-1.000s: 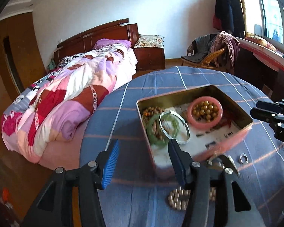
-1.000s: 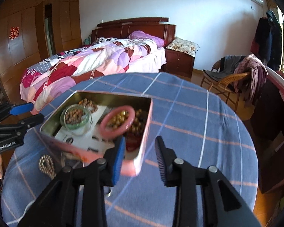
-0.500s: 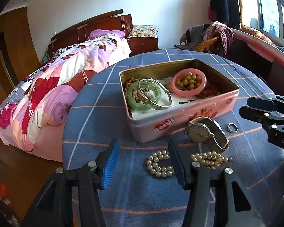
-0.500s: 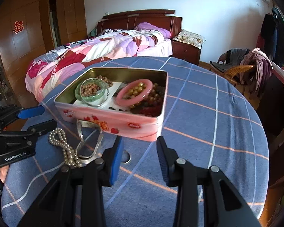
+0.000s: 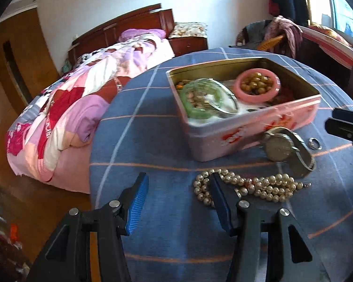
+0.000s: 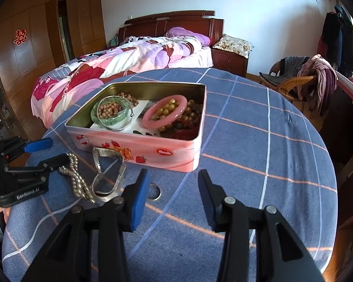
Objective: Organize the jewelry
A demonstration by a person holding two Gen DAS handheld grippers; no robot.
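Jewelry tin (image 6: 138, 149) now rests on the table, right gripper (image 6: 171, 183) fingers just widened, both grippers empty.

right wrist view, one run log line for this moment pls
tin: on table, open, bangles inside | pearl necklace, watch, ring: loose on cloth | left gripper: open, empty | right gripper: just opening, empty
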